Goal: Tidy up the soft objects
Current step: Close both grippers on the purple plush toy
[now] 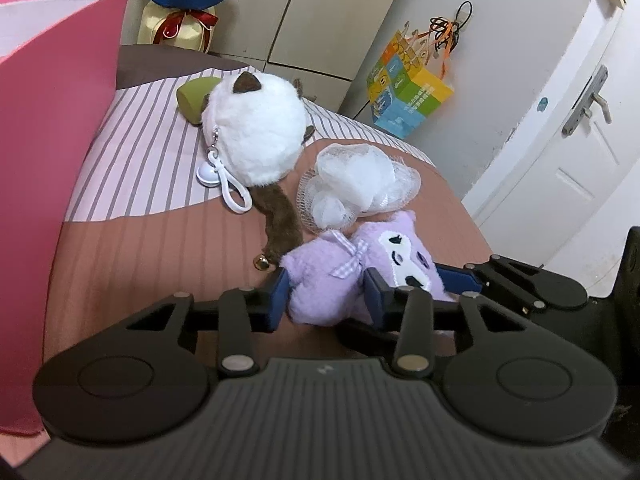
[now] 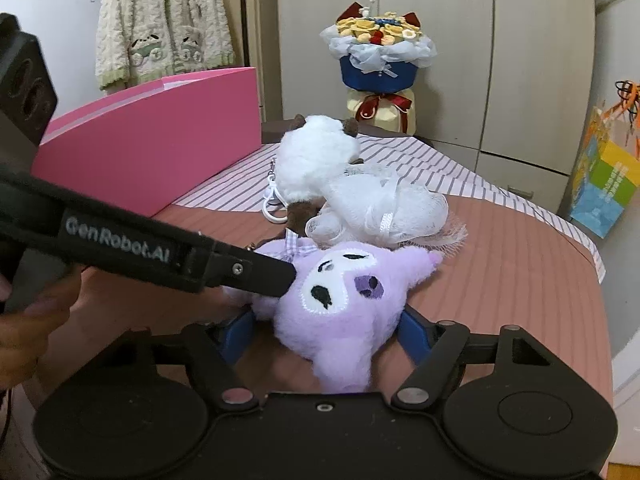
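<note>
The purple plush [image 1: 352,276] is seen lying on the bed [image 1: 168,248], and it serves as the landmark. Its body is pinched between the blue pads of the left tongs [image 1: 326,296], which are pressed into the fur on both sides. Its head is set between the fingers of the right tongs [image 2: 326,332], whose pads are held against the fur on either side. A white mesh bundle [image 1: 356,184] is found just behind the purple plush, touching it. A white and brown plush [image 1: 256,136] with a keyring loop is placed behind and left of it. A pink box [image 2: 160,140] is stood well to the left of the purple plush.
</note>
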`<state>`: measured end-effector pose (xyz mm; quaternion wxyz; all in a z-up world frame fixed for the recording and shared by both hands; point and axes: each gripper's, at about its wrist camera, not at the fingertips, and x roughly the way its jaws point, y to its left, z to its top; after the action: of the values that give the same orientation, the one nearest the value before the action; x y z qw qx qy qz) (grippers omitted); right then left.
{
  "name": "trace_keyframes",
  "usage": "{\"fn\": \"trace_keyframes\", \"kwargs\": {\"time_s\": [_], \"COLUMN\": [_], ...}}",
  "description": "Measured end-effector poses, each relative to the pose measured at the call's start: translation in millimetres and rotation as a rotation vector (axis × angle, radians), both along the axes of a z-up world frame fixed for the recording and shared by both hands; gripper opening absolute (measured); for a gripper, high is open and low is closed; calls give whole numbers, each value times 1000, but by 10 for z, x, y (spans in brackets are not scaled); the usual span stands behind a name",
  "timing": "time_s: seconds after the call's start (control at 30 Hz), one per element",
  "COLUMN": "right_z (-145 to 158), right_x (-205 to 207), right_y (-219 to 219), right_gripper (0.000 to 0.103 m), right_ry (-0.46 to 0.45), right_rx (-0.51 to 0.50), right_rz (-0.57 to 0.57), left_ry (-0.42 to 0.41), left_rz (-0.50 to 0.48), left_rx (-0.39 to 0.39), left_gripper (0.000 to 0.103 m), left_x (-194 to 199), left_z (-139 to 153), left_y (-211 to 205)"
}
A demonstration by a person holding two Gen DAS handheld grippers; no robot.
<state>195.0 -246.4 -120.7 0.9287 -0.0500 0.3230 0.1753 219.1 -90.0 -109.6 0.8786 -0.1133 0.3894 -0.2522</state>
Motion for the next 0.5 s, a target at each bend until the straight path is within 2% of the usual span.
{"fn": "trace_keyframes", "kwargs": {"time_s": [0.27, 0.5], "right_z": [0, -18], "right_x": [-35, -120], "right_y": [55, 92], "right_gripper": [73, 71], "right_ry": [-6, -29], "right_rx": [4, 18], "right_rz": [-51, -86], "left_ry": [-94, -121], "left_rz": [3, 4], "left_rx": [71, 107], "left_gripper": [34, 33], "left_x": [-143, -258], "left_z": [29, 66], "left_y": [-120, -143]}}
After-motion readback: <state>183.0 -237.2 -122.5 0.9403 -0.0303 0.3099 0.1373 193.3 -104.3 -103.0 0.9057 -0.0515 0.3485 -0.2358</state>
